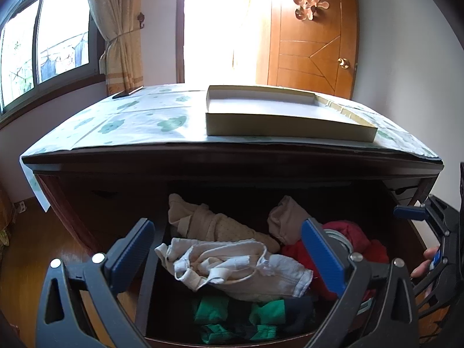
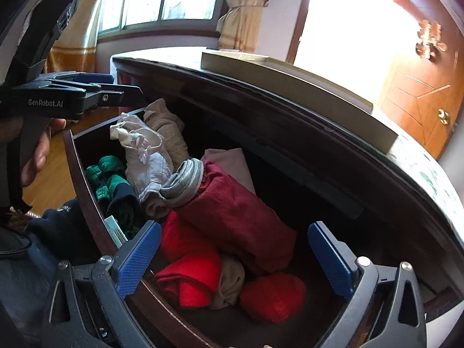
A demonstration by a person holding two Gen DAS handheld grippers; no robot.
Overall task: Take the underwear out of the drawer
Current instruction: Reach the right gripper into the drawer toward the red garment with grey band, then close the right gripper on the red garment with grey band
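Drawer [image 1: 150, 261] stands pulled open under the dresser top [image 1: 145, 121], heaped with underwear: a white crumpled piece [image 1: 232, 266] at its left, red pieces [image 2: 188, 272] at its right. Left gripper [image 1: 229, 255] hovers level above the white piece, jaws spread wide and empty. Right gripper [image 2: 232, 258] tilts down over the red pieces, jaws likewise spread, holding nothing.

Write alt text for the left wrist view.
An open claw hovers over a pulled-out drawer of crumpled clothes, right above a white garment, with red and green ones around it. On the dresser top sits a shallow box; a wooden door stands behind.
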